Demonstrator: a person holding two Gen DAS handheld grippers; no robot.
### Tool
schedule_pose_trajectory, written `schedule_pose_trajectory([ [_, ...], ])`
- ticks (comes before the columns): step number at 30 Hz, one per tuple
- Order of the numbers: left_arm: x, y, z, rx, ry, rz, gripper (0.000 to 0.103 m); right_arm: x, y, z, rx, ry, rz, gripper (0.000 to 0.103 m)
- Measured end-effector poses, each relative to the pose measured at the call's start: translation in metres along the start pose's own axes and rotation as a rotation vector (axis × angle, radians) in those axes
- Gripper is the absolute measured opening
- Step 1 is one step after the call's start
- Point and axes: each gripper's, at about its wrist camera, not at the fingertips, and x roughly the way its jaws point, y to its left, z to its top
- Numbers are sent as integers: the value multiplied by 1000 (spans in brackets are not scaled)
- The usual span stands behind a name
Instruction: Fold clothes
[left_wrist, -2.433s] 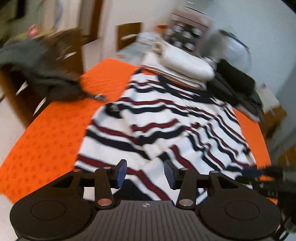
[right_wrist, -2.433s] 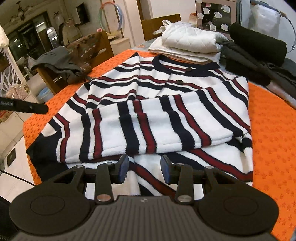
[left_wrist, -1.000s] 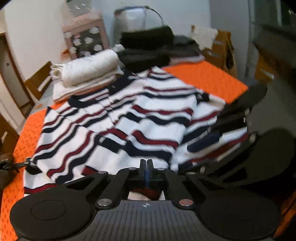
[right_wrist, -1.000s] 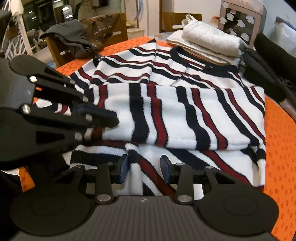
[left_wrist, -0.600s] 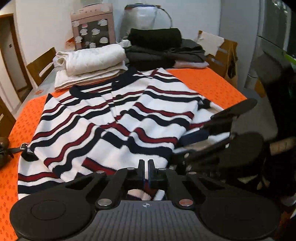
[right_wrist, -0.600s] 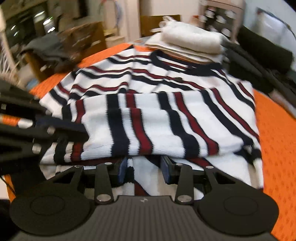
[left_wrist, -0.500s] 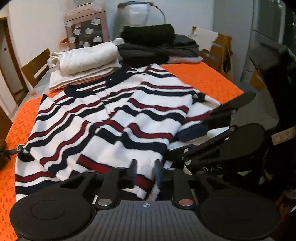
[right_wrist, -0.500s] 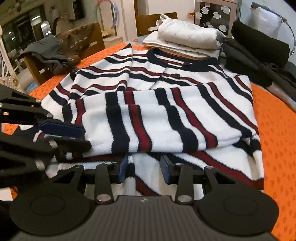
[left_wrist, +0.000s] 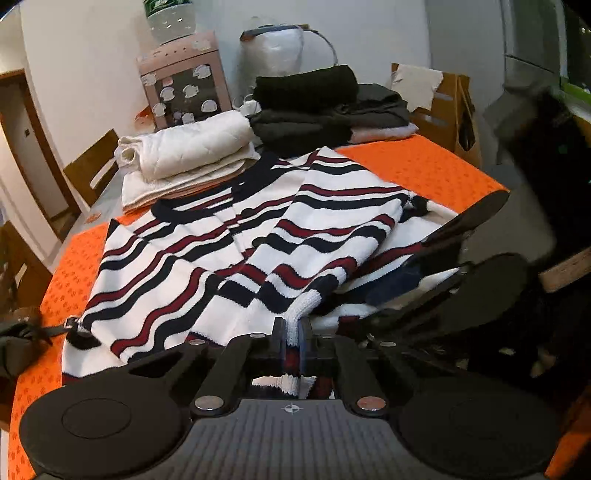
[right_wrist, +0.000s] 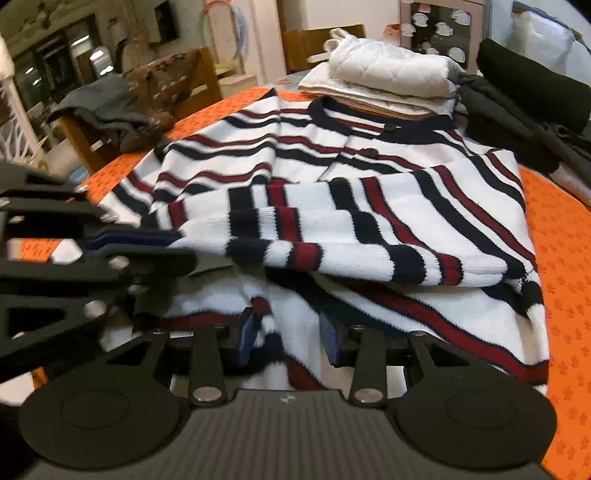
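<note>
Now pinches, with the left gripper (left_wrist: 291, 338), a ribbed white edge of the white knitted cardigan with navy and dark-red stripes (left_wrist: 221, 236). Fingers pressed together on the knit, where 0.5 s ago stood slightly parted above it with nothing between. Holds that edge raised a little off the layer beneath. Reads as the grab made for the next fold, probably one carrying the near hem toward the far collar.

Keeps the right gripper (right_wrist: 286, 338) wide apart, as in the earlier views. Hovers just over the near hem, to the right of the left gripper, holding nothing. Likely needs to close on the hem there before both ends can rise together; otherwise risks dragging the cardigan askew from 1 corner.

Lies spread on the orange patterned tablecloth (left_wrist: 424, 166), collar far and hem near, with 1 sleeve folded across the front.

Counted:
- 1 striped cardigan
- 2 grippers
- 3 dark buttons (right_wrist: 367, 151) visible down the placket
- 1 folded cream quilted pile (left_wrist: 184, 155) on the far side, just beyond the collar
- 1 pile of folded black and grey clothes (left_wrist: 314, 103) to its right
- 1 grey garment heaped on a wooden chair (right_wrist: 103, 103) off the left side
</note>
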Motion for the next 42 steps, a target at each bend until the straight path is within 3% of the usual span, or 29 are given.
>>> schedule_pose_trajectory([
  [9,-7,23,-1,-114,57,-89,16,-32,-36,-14,255,-17,-68,43],
  [13,-24,52,1,-175,66,-114,29,-58,-46,-26,328,-38,-96,43],
  [20,-44,110,4,-144,73,-125,39,-94,-12,-25,330,-107,-194,43],
  [33,-60,213,10,50,9,-268,44,-109,135,-18,368,-194,-307,43],
  [42,-64,261,2,27,26,-284,44,-110,240,-17,391,-237,-359,43],
])
